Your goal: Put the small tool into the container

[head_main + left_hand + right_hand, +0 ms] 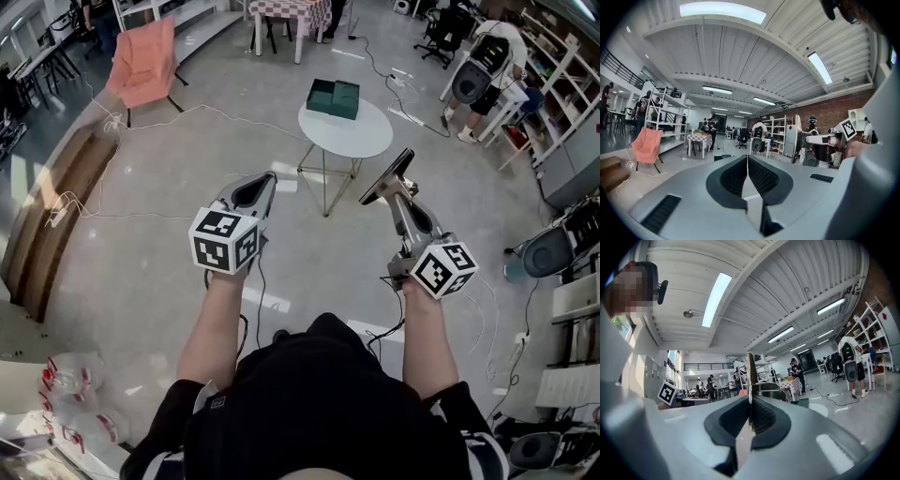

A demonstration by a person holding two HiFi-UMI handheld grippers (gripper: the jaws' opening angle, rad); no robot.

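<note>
Where the jaws of the right gripper [399,194] [750,399] close, the small tool [388,177] [750,367], a thin, flat dark blade with a silvery metal fitting, stands clamped between them. It is edge-on to that gripper's camera and juts past the jaw tips. It hangs over the grey floor [169,281], well apart from the dark green rectangular container [333,97] on the round white bench [361,141]. The left gripper [266,180] [747,160] has its jaws together on nothing.

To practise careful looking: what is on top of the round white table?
A green container sits on the table, toward its far edge. The tabletop beneath it is covered, and the container's inside cannot be made out.
</note>
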